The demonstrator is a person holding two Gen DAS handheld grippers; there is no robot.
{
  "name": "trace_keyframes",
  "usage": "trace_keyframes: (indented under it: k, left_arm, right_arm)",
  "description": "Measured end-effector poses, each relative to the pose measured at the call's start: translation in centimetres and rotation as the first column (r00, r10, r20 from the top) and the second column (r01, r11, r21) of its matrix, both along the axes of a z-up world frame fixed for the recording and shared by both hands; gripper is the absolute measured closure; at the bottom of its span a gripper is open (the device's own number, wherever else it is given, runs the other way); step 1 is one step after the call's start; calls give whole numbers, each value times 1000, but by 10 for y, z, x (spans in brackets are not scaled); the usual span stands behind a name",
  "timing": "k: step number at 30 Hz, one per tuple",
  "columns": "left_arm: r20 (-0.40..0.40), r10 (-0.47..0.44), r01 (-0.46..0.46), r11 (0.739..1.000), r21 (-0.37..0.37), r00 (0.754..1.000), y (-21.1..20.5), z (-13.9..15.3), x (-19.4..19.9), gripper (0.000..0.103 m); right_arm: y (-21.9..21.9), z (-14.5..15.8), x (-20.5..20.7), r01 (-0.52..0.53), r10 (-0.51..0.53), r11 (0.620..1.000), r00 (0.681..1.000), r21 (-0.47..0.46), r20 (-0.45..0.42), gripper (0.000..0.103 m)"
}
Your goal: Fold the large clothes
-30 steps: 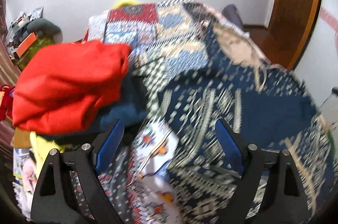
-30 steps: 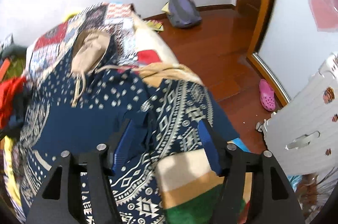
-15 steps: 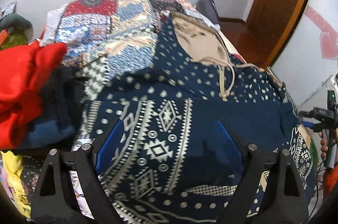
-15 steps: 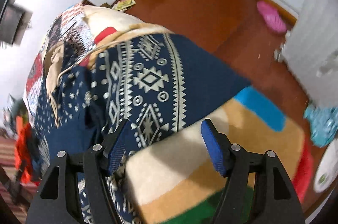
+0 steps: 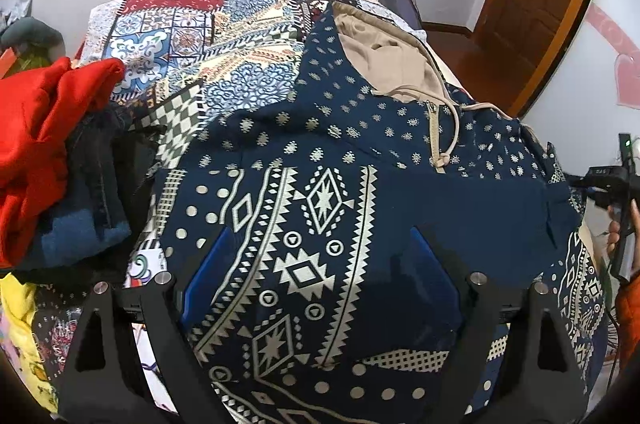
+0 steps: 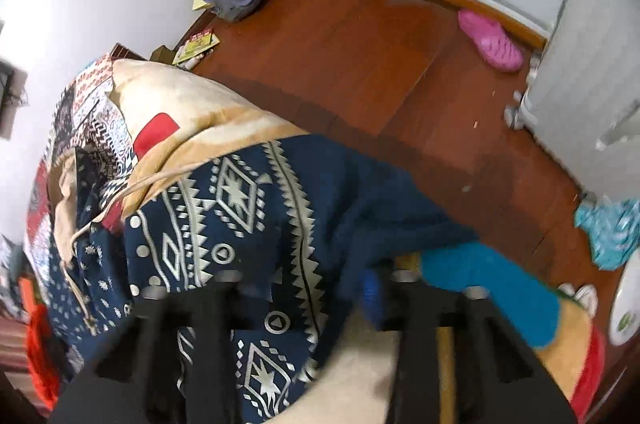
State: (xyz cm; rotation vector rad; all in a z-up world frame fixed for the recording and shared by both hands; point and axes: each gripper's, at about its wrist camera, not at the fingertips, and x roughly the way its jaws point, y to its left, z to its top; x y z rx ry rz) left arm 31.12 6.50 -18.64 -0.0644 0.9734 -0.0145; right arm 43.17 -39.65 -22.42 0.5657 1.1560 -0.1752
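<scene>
Hoodie (image 5: 320,184): fills the frame centre, hood at upper right, long axis running up the frame.
Left gripper (image 5: 316,264): fingers spread, empty, over the lower body.
Right gripper (image 6: 296,288): blurred, grip uncertain, at the sleeve edge, lower centre.

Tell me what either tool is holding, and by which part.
Left tool open above the navy patterned hoodie, holding nothing. Right tool too blurred to tell.
</scene>
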Motion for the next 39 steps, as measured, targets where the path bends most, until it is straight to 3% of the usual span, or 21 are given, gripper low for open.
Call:
trace_keyframes:
  k: [5, 8, 11, 15, 18, 22, 24, 25, 26, 29, 31, 35, 39]
  left_arm:
    - [29, -3, 3, 1000, 15, 1000, 1, 11, -9, 15]
    - [45, -8, 7, 1000, 24, 999, -1, 18, -13, 15]
    - [57, -15, 14, 1000, 23, 998, -3, 23, -19, 15]
    - [64, -27, 25, 999, 32, 998, -6, 27, -26, 15]
    - [61, -33, 31, 999, 39, 998, -8, 27, -32, 15]
    - [49, -46, 45, 998, 32, 998, -10, 25, -39, 15]
    - [43, -53, 52, 998, 31, 998, -11, 23, -42, 15]
    - [39, -59, 57, 998, 32, 998, -13, 21, -43, 15]
    - [36, -63, 62, 997, 35, 997, -14, 20, -44, 15]
    - [32, -70, 68, 997, 46, 997, -18, 18, -45, 15]
    - [36, -72, 70, 997, 45, 997, -20, 18, -45, 15]
    - [45, -70, 69, 997, 30, 997, -24, 21, -42, 15]
    - [46, -73, 72, 997, 30, 996, -26, 20, -40, 15]
  right_arm:
    - [37, 61, -10, -127, 150, 981, 977, -149, 153, 92]
    - [73, 108, -25, -221, 270, 953, 929, -207, 252, 92]
    - [110, 131, -40, -328, 388, 914, 879, -239, 276, 92]
    - [155, 129, -56, -480, 535, 841, 807, -251, 249, 91]
    - [178, 110, -61, -548, 596, 798, 780, -252, 191, 88]
    - [194, 78, -62, -631, 648, 754, 760, -181, 53, 85]
    - [195, 68, -68, -652, 661, 743, 751, -152, 9, 66]
    - [196, 68, -72, -654, 662, 742, 749, -146, 8, 62]
    - [195, 70, -76, -655, 662, 743, 749, -138, 12, 57]
    - [186, 82, -83, -654, 662, 746, 749, -127, 36, 55]
    - [181, 90, -85, -624, 635, 770, 770, -135, 61, 53]
    - [138, 99, -79, -479, 493, 868, 863, -129, 113, 37]
    - [89, 82, -65, -318, 322, 946, 942, -63, 92, 37]
